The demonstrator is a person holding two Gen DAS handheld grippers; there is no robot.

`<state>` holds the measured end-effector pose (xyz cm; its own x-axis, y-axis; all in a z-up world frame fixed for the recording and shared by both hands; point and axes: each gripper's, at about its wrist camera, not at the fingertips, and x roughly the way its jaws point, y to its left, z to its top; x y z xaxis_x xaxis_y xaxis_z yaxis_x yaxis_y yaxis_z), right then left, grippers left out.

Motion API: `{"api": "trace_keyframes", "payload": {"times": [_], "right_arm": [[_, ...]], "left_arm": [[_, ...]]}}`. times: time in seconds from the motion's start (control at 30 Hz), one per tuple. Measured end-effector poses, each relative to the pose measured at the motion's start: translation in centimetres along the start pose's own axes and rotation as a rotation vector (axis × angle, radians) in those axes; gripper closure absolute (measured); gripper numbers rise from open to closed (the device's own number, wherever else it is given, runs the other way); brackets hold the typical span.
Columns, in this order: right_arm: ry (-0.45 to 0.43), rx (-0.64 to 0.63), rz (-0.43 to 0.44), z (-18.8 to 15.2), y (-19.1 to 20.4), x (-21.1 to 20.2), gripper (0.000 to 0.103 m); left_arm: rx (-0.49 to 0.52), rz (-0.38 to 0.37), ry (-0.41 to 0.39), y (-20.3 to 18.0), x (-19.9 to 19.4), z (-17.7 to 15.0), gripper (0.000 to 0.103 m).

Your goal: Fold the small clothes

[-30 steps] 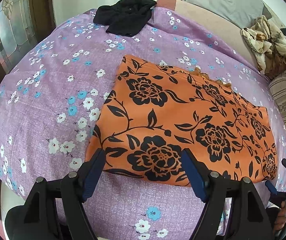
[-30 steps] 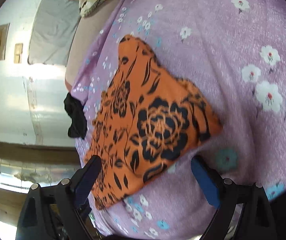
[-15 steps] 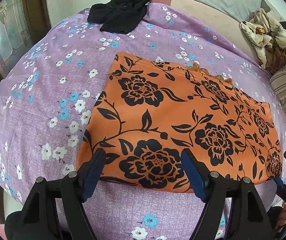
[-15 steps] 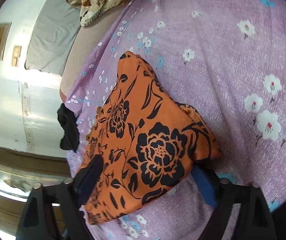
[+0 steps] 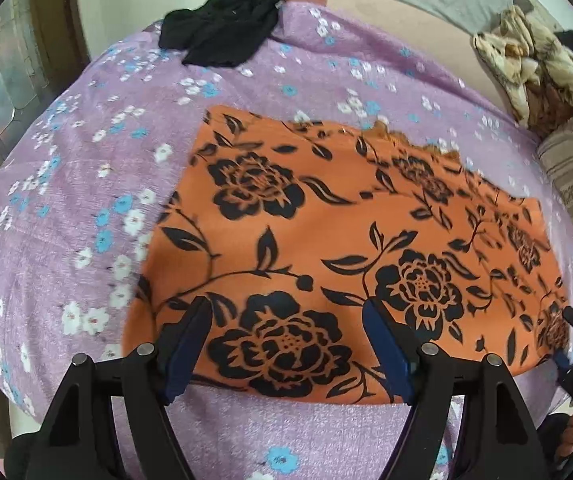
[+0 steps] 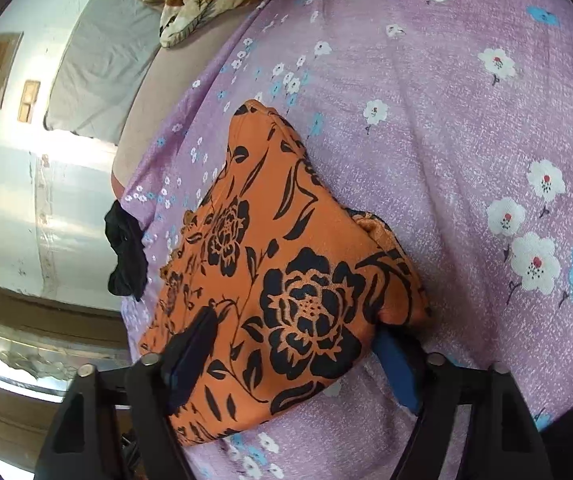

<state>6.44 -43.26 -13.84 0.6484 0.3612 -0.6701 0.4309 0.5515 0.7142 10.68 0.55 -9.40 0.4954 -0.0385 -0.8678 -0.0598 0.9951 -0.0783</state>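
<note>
1. The orange flowered cloth [image 5: 350, 248] lies flat on the purple flowered bedspread [image 5: 86, 184], ready for a fold.
2. The left gripper [image 5: 286, 344] and right gripper [image 6: 298, 356] are spread wide at its near edge and corner, probably to pinch and lift.
3. A black garment [image 5: 222, 36] waits far off.

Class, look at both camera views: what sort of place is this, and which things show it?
Most likely a bedroom at home: a purple floral bedsheet covers a bed, a crumpled blanket lies beside a grey pillow.
</note>
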Motion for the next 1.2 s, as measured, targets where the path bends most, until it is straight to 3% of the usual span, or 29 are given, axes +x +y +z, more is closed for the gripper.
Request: {"api": "trace_keyframes", "payload": {"times": [0.07, 0.17, 0.3, 0.37, 0.4, 0.43, 0.47, 0.53, 0.57, 0.67, 0.73, 0.77, 0.83, 1.0, 1.07, 1.1, 1.13, 1.17, 1.2], "right_arm": [[0.012, -0.001, -0.027, 0.2, -0.4, 0.1, 0.089], [-0.020, -0.087, -0.056, 0.1, 1.1, -1.2, 0.095], [-0.070, -0.204, -0.089, -0.4, 3.5, -2.7, 0.095], [0.028, -0.165, -0.146, -0.3, 1.5, -0.6, 0.091], [0.068, -0.083, -0.130, -0.4, -0.4, -0.1, 0.088], [0.059, -0.012, -0.060, -0.4, -1.6, -0.7, 0.088], [0.057, 0.007, -0.047, -0.3, -1.8, -1.3, 0.078], [0.016, -0.025, -0.076, 0.0, -1.3, -3.3, 0.048], [-0.013, -0.041, -0.083, 0.2, -1.0, -4.3, 0.028], [-0.108, -0.080, -0.086, 1.5, -0.3, -7.2, 0.028], [-0.124, -0.109, -0.051, 3.4, 0.5, -7.5, 0.028], [-0.112, -0.131, -0.034, 4.2, 1.2, -7.1, 0.028], [-0.052, -0.212, -0.003, 6.1, 3.2, -4.7, 0.028], [0.079, -0.373, -0.067, 10.6, 7.8, 3.9, 0.028], [0.128, -0.400, -0.128, 11.6, 8.4, 7.1, 0.030], [0.180, -0.400, -0.156, 12.2, 8.5, 9.4, 0.043], [0.220, -0.390, -0.160, 12.2, 8.6, 10.5, 0.061], [0.222, -0.407, -0.181, 12.2, 9.0, 11.0, 0.078], [0.188, -0.458, -0.181, 12.1, 10.1, 10.6, 0.085]], "left_arm": [[0.033, 0.021, 0.040, -0.7, 1.7, -0.3, 0.025], [0.061, 0.048, 0.035, -1.2, 2.2, -0.6, 0.025], [0.047, 0.032, 0.032, -1.0, 1.8, -0.5, 0.025], [0.042, 0.031, 0.035, -1.0, 1.8, -0.5, 0.025], [0.040, 0.032, 0.038, -1.1, 1.6, -0.5, 0.025], [0.039, 0.026, 0.039, -1.1, 1.4, -0.4, 0.025], [0.034, 0.012, 0.027, -1.0, 1.1, -0.2, 0.025], [0.018, -0.006, 0.001, -1.1, 0.5, 0.3, 0.025], [0.014, -0.022, -0.011, -1.4, 0.2, 0.6, 0.025], [0.050, -0.040, -0.043, -2.8, 0.2, 0.9, 0.024], [0.109, -0.009, 0.008, -4.0, 2.0, 0.5, 0.024], [0.130, 0.014, 0.033, -4.3, 3.0, 0.1, 0.024], [0.149, 0.032, -0.014, -4.5, 3.1, -0.4, 0.020], [0.149, 0.030, -0.010, -4.6, 3.1, -0.4, 0.020], [0.155, 0.035, -0.016, -4.7, 3.1, -0.4, 0.019], [0.156, 0.036, -0.020, -4.7, 3.2, -0.5, 0.019], [0.159, 0.036, -0.021, -4.6, 3.2, -0.4, 0.019], [0.162, 0.034, -0.023, -4.6, 3.3, -0.5, 0.018], [0.162, 0.031, -0.024, -4.5, 3.3, -0.5, 0.017]]}}
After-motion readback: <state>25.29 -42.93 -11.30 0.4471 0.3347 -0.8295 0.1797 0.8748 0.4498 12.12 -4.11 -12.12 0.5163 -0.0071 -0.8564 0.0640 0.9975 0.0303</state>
